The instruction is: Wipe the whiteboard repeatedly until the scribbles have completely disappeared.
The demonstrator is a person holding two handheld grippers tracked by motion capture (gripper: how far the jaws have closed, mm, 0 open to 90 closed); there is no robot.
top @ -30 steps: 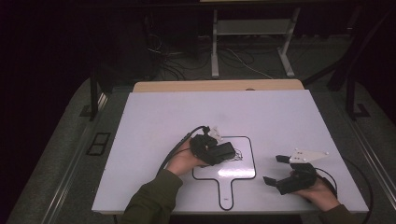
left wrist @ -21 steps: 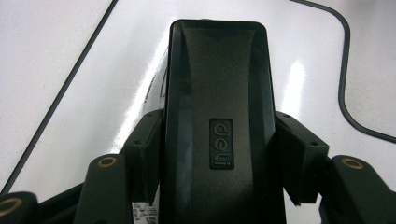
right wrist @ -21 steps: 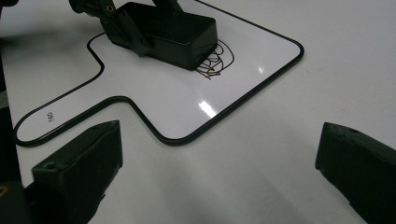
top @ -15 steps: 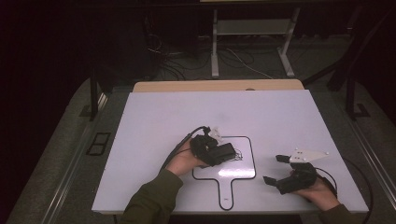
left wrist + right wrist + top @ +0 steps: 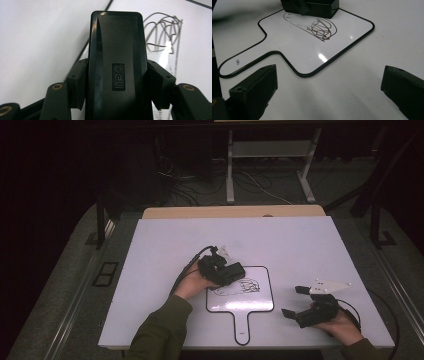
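Black eraser point(image 5: 116, 67) clamped in left gripper point(image 5: 231, 272), pressed on paddle whiteboard point(image 5: 262, 301) mid-table, just beside scribble point(image 5: 247, 285). Right gripper point(image 5: 294, 302) idle on table, jaws spread, empty. Step: wiping. Next: sweep eraser across remaining scribble.

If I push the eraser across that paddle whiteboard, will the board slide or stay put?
Probably slides: the paddle whiteboard lies flat and loose on the smooth table, unheld by the open right gripper. It looks thin, stiff and light. The left gripper clamps the eraser.
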